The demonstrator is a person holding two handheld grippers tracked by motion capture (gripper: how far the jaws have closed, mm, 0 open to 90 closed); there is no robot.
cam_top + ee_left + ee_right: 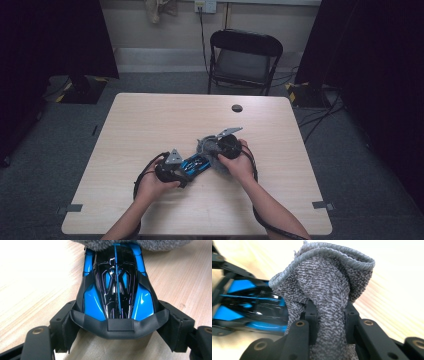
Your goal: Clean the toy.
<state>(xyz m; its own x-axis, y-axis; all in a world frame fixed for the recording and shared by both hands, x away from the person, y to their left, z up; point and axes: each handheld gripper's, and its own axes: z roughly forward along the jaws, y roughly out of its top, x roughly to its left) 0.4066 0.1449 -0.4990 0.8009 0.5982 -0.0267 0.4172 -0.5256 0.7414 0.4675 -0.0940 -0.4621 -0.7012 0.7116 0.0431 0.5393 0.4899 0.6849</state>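
Note:
A blue and black toy car (195,163) lies on the wooden table (150,125) near its front middle. My left gripper (120,327) is shut on the car (117,287), its pads pressing both sides of the rear end. A grey knitted cloth (324,290) is bunched between the pads of my right gripper (331,320), which is shut on it. The cloth (209,147) rests on the far end of the car (252,307), and its fuzzy edge (130,243) covers the car's nose. My right gripper (222,145) sits just right of the car.
A black folding chair (244,57) stands beyond the table's far edge. A small dark round hole (237,108) marks the tabletop at the back. Cables (320,115) lie on the floor to the right. Bare tabletop stretches left and behind the hands.

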